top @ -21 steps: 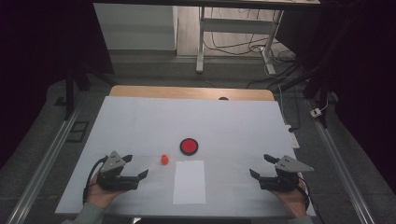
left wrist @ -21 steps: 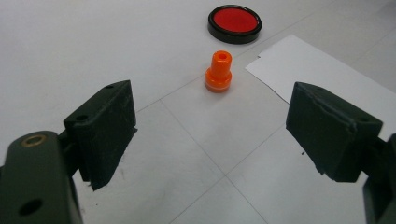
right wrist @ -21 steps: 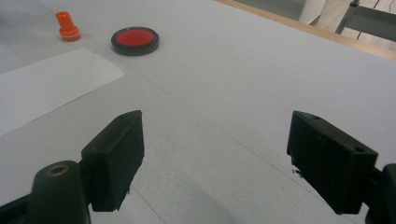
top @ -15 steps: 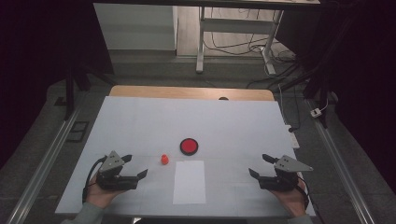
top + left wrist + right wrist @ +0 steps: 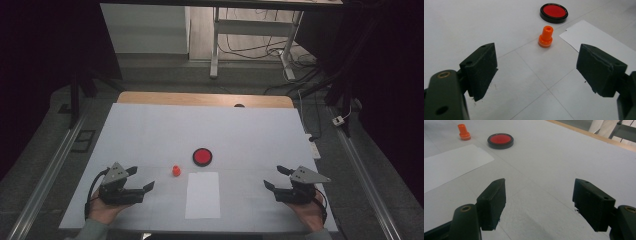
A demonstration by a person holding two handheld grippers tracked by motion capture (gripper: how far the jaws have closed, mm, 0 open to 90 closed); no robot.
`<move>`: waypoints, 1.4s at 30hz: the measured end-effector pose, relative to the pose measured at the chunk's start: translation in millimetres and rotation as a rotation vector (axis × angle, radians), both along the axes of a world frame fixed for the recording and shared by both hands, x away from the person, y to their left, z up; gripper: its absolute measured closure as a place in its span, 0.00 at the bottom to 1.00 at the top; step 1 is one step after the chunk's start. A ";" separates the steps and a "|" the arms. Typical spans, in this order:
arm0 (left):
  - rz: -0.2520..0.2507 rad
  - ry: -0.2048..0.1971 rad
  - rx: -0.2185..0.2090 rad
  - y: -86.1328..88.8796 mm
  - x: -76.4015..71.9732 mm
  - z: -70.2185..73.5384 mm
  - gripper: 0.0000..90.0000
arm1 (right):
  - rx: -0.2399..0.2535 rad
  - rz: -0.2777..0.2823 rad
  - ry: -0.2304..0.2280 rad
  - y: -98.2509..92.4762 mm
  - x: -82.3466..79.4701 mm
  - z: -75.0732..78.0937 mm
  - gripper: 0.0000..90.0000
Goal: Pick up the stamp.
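A small orange stamp (image 5: 176, 170) stands upright on the white table, and a round red ink pad in a black case (image 5: 202, 156) lies just beyond it to the right. A white paper sheet (image 5: 202, 195) lies flat near the front middle. My left gripper (image 5: 141, 178) rests at the front left, open and empty, pointing toward the stamp (image 5: 545, 37) and pad (image 5: 553, 13). Its own view looks through the left gripper (image 5: 536, 67) at bare table. My right gripper (image 5: 274, 177) sits at the front right, open and empty. The right gripper (image 5: 539, 200) faces the paper (image 5: 451, 165), pad (image 5: 500, 141) and stamp (image 5: 464, 131).
The table's white cover (image 5: 150, 130) ends at a wooden strip (image 5: 200, 99) along the far edge. Metal rails (image 5: 45, 175) run along both sides. Beyond the table stand desk legs (image 5: 215, 45) with cables on the floor.
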State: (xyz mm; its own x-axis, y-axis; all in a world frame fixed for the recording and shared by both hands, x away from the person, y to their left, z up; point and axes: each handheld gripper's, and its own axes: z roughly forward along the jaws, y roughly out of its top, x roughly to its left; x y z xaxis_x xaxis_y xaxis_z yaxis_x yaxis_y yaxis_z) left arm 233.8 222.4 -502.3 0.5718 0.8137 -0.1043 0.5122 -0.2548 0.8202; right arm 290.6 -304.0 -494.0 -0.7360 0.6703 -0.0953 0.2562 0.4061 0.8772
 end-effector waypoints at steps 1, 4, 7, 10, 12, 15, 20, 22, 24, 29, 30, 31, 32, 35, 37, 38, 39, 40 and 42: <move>0.000 0.000 0.000 0.0 0.0 0.0 0.19 | -0.002 -0.002 0.000 0.6 -1.0 0.3 0.30; -0.003 0.004 -0.005 -1.1 0.1 0.1 0.19 | 0.003 0.005 -0.002 1.4 -1.9 0.7 0.30; -0.002 0.004 -0.003 -1.7 0.4 0.4 0.19 | 0.002 0.011 -0.003 2.3 -1.3 0.8 0.31; -0.004 0.003 -0.005 -1.1 1.8 1.0 0.19 | -0.001 0.010 -0.005 2.2 -0.5 1.0 0.31; -0.004 0.003 -0.004 -0.6 2.6 0.8 0.19 | 0.009 0.007 -0.004 2.4 0.1 1.0 0.31; -0.010 0.004 0.006 -1.0 3.3 0.2 0.19 | 0.001 0.007 -0.004 3.0 0.2 1.2 0.32; -0.018 -0.001 0.012 -4.4 5.1 2.7 0.20 | -0.008 0.016 -0.001 6.1 -0.4 -0.1 0.32; -0.022 -0.004 0.015 -6.0 6.5 4.1 0.21 | -0.006 0.017 -0.001 6.3 -0.5 -0.1 0.32; -0.026 -0.006 0.021 -8.3 8.6 5.1 0.21 | -0.007 0.017 0.000 6.8 -0.6 0.1 0.32; -0.033 -0.003 0.030 -13.2 14.7 7.3 0.21 | -0.001 0.018 0.001 8.2 0.6 -0.8 0.32; -0.033 -0.002 0.031 -13.8 16.3 7.7 0.21 | -0.004 0.021 0.001 8.4 1.0 -0.9 0.32; -0.031 -0.001 0.032 -15.1 19.1 8.7 0.21 | -0.009 0.012 0.002 9.0 0.6 -0.9 0.32; -0.031 -0.001 0.032 -15.1 19.1 8.7 0.21 | -0.009 0.012 0.002 9.0 0.6 -0.9 0.32; -0.034 0.000 0.035 -17.1 24.0 10.0 0.21 | -0.009 0.020 0.007 9.8 1.3 -1.8 0.33; -0.034 0.004 0.038 -18.9 28.0 10.0 0.21 | -0.008 0.020 0.008 10.0 1.4 -1.8 0.33; -0.036 0.007 0.040 -19.8 30.3 9.8 0.21 | -0.008 0.021 0.008 10.5 1.6 -1.8 0.33; -0.036 0.008 0.042 -20.9 32.7 9.5 0.21 | -0.008 0.022 0.009 10.7 1.7 -2.0 0.33; -0.036 0.011 0.044 -22.1 35.0 9.1 0.21 | -0.009 0.021 0.010 11.0 1.8 -2.1 0.33; -0.040 0.018 0.049 -24.6 39.9 8.3 0.21 | -0.007 0.023 0.010 11.2 2.0 -2.6 0.33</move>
State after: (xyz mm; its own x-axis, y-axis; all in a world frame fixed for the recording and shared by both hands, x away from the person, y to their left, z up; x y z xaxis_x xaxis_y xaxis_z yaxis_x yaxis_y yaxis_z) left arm 273.6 197.8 -494.1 0.6024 0.7946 -0.0751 0.5150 -0.3150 0.7972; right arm 292.6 -292.8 -496.6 -0.7521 0.6526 -0.0923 0.2555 0.4177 0.8719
